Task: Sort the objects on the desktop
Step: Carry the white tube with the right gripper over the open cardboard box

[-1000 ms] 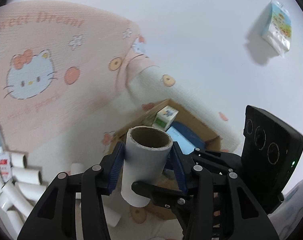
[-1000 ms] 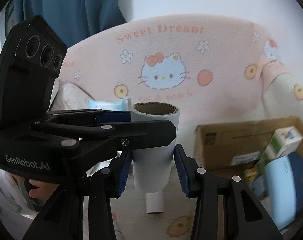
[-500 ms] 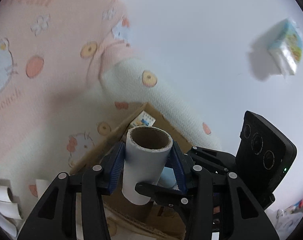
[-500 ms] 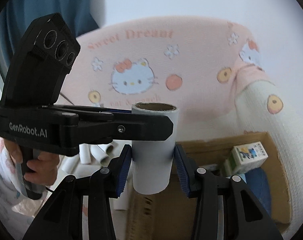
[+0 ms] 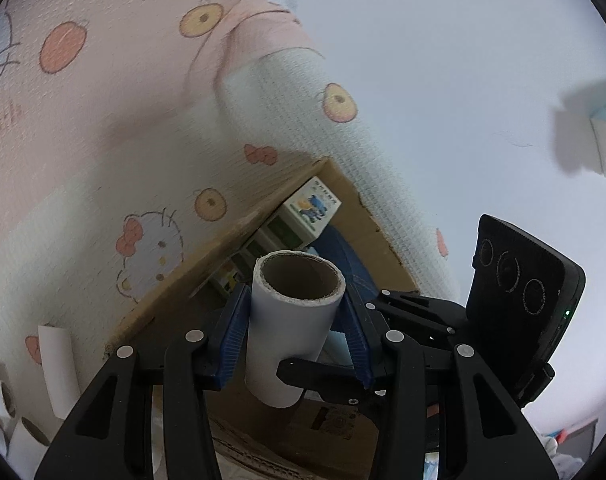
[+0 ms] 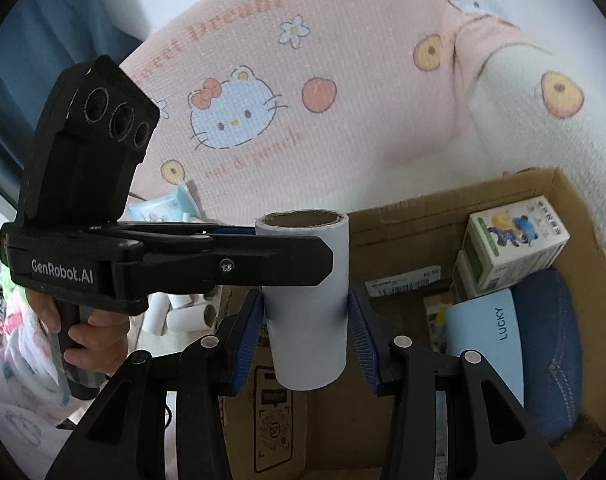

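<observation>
Your left claw (image 5: 297,334) and right claw (image 6: 306,322) both tilt downward, each with its blue pads (image 6: 250,334) pressed on opposite sides of the same upright cardboard tube (image 6: 307,300). Your left hand (image 6: 89,330) wraps the left claw's handle, fingers curled around its front.

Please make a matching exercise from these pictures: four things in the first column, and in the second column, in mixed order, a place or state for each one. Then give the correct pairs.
Things
1. paper tube
2. cartoon carton
3. light blue case marked LUCKY
4. loose tubes

Places or states
A. inside the cardboard box, next to the denim item
B. lying on the blanket, outside the box
C. clamped by both the left gripper and the right gripper
D. at the far corner of the box

Pairs: 1-C, 2-D, 3-A, 4-B
</observation>
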{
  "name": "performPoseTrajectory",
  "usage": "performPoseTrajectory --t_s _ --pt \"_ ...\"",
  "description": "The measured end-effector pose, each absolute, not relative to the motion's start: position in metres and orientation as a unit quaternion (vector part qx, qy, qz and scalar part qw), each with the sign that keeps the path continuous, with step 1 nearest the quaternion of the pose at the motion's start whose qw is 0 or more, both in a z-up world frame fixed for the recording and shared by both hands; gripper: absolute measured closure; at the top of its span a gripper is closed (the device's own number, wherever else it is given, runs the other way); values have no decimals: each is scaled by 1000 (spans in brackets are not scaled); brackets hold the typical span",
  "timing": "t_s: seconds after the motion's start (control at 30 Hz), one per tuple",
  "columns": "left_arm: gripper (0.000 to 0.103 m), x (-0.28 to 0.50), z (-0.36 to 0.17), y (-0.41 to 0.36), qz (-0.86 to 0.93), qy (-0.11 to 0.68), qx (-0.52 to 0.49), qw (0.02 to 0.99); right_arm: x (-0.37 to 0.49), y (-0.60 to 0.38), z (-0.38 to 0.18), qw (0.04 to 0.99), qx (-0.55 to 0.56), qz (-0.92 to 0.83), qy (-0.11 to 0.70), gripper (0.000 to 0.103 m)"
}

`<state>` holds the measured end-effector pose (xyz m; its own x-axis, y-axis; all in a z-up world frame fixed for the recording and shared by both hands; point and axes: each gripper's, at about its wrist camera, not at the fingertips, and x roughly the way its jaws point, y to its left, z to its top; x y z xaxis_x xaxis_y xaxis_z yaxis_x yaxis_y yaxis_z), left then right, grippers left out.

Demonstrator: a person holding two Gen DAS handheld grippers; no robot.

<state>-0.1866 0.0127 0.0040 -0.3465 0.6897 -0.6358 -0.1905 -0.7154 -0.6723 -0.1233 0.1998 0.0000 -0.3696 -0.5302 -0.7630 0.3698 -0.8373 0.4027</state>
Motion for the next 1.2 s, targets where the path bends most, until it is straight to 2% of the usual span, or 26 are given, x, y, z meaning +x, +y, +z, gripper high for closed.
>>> performPoseTrajectory --t_s 0.23,0.53,0.7,0.9,1.0,1.07,1.1,1.2 --pt "53 -193 -13 13 764 -256 -527 268 -129 197 -14 284 507 -811 -71 62" --pt "54 -194 -20 22 754 -251 -544 269 -124 188 -27 270 503 -821 11 62" --pt "53 -193 -18 24 765 -239 -543 251 -131 196 -33 276 518 -809 -22 62" --pt "54 -191 -12 23 780 -185 -540 258 -140 200 -49 278 551 -786 -46 62" --pt "68 -189 -13 25 784 -150 -546 254 -141 195 -58 275 568 -775 -38 62" --pt "81 -187 -13 25 791 -131 -543 250 -146 192 -64 270 581 -767 -43 62" --pt "92 -187 -14 25 791 -126 -541 256 -147 191 -67 271 585 -763 -44 62" --pt "96 -190 -23 22 774 -143 -553 272 -149 186 -79 285 599 -747 -45 62"
